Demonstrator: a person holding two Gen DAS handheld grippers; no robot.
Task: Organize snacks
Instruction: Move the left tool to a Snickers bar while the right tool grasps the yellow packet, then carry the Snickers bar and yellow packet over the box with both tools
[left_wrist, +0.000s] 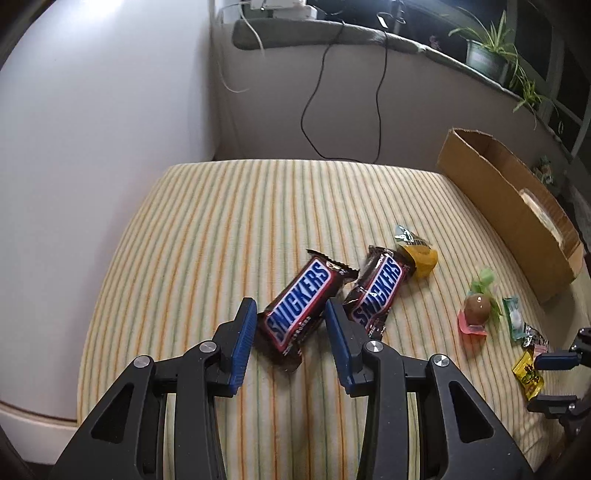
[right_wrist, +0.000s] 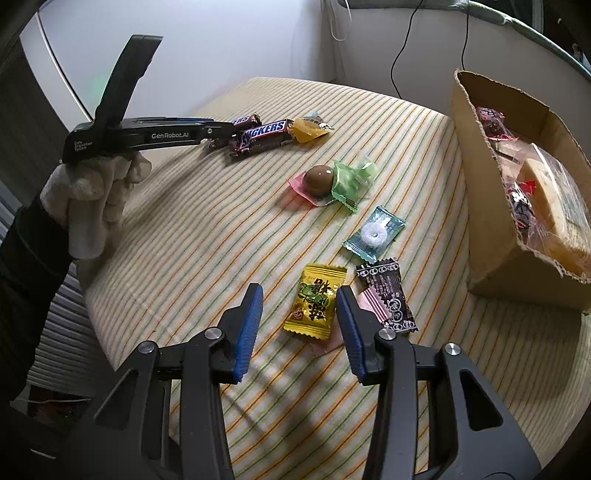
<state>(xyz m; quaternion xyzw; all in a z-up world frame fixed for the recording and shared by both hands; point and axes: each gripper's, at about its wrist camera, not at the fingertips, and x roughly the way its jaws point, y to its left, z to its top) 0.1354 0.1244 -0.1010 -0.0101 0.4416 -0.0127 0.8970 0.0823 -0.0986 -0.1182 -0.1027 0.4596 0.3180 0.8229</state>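
Two Snickers bars lie side by side on the striped cushion (left_wrist: 207, 229). My left gripper (left_wrist: 290, 312) is open, its blue pads on either side of the near end of the left Snickers bar (left_wrist: 301, 304); the right bar (left_wrist: 376, 291) lies just outside the right finger. My right gripper (right_wrist: 299, 299) is open around a yellow candy packet (right_wrist: 314, 301), with a black-and-pink packet (right_wrist: 388, 295) just outside its right finger. A cardboard box (right_wrist: 476, 206) holding several snacks stands at the right.
Loose snacks on the cushion: a yellow wrapper (left_wrist: 419, 254) by the Snickers, a brown ball candy (right_wrist: 319, 179) on pink and green wrappers, a teal mint packet (right_wrist: 375, 232). A wall and hanging cables lie behind; plants stand on the sill (left_wrist: 487, 55).
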